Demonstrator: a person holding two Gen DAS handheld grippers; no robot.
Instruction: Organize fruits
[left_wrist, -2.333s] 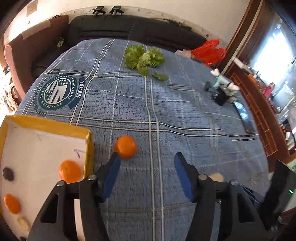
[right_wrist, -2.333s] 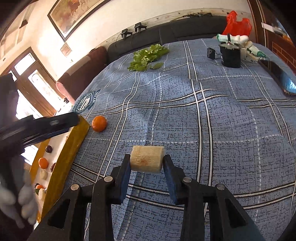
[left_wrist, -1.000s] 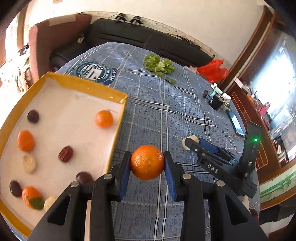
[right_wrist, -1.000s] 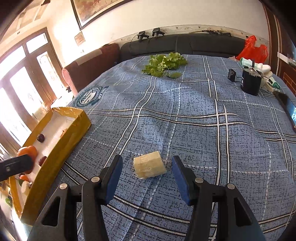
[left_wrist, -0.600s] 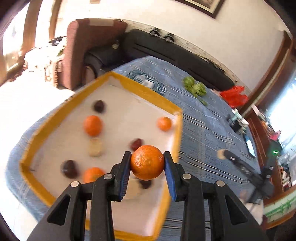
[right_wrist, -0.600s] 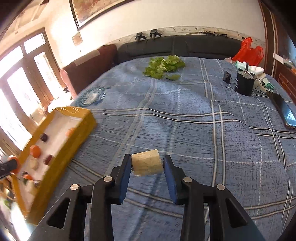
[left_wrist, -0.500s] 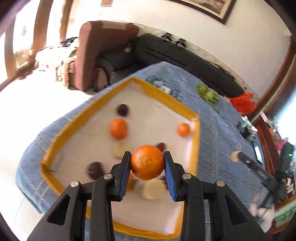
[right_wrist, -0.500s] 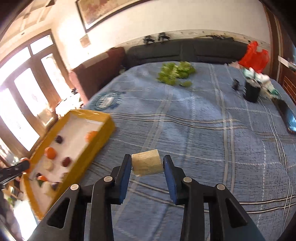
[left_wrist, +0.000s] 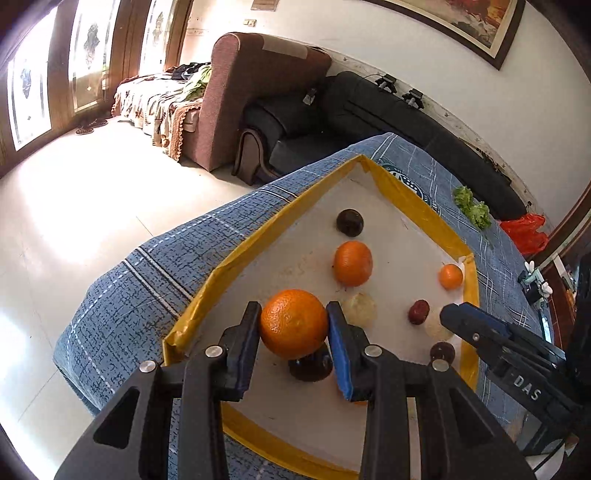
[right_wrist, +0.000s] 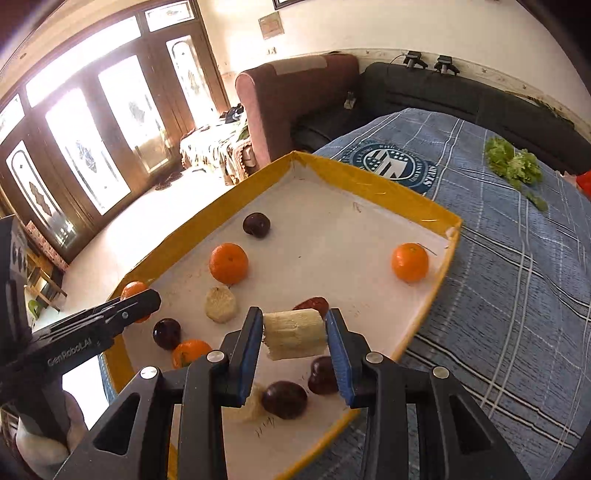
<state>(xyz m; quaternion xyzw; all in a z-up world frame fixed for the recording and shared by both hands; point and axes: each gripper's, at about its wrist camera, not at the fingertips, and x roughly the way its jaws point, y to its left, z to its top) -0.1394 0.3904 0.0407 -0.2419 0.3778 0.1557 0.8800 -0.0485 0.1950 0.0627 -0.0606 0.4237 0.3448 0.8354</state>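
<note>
Two views show one moment. From the left wrist, the left tongs (left_wrist: 291, 328) are clenched on a round bright orange (left_wrist: 293, 323), its sides pressed by both blue pads, held in the air above the near part of a shallow white tray with a yellow rim (left_wrist: 258, 243). That tray lies at the corner of a desk covered with a blue plaid cloth (left_wrist: 147, 280). On the tray floor lie a dark round plum (left_wrist: 349, 222) towards the far corner, a second orange (left_wrist: 352, 263) just nearer, a small orange (left_wrist: 450, 276) against the far right rim, a pale round slice (left_wrist: 359, 309) and a small red date (left_wrist: 418, 312). The right tongs (left_wrist: 465, 321) reach in over the tray's right rim.

From the right wrist, the right tongs (right_wrist: 293, 334) grip a pale cream, cylindrical fruit chunk (right_wrist: 294, 334) between their pads, above the tray's near right part. Below it rest two dark red fruits (right_wrist: 284, 399). The left tongs (right_wrist: 140, 304) enter over the left rim, an orange showing at their tip. Green leafy lettuce (right_wrist: 511, 162) lies on the cloth towards the far edge, well apart from the tray.
</note>
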